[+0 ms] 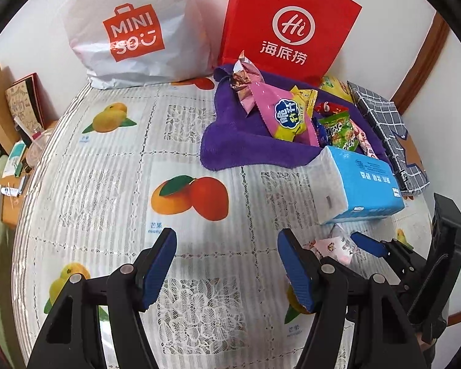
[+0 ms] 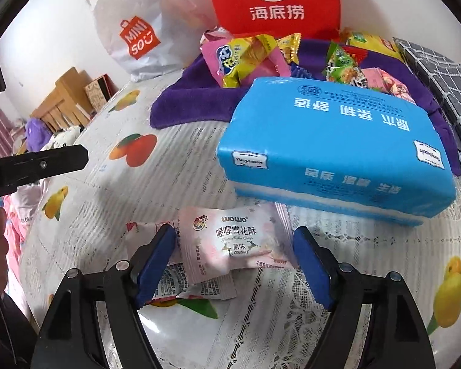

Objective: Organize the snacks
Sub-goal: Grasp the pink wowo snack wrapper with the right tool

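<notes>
White lace-patterned tablecloth [image 1: 113,184] printed with mangoes covered the table, backed by a white MINISO bag [image 1: 132,27] and a red Haidilao bag [image 1: 289,27]. A blue tissue pack [image 2: 338,150] lay between the purple cloth [image 1: 239,141] heaped with snacks [image 1: 292,113] and the wowo snowflake-crisp packet [image 2: 236,243] (flat on the table), which sat between the right gripper's [image 2: 233,264] wide-spread jaws. The left gripper [image 1: 227,267] gaped, holding nothing.

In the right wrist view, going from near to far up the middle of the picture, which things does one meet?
Right gripper → pale pink snack packet between its open fingers → blue tissue pack → purple cloth with the snack pile → red bag at the wall.
</notes>
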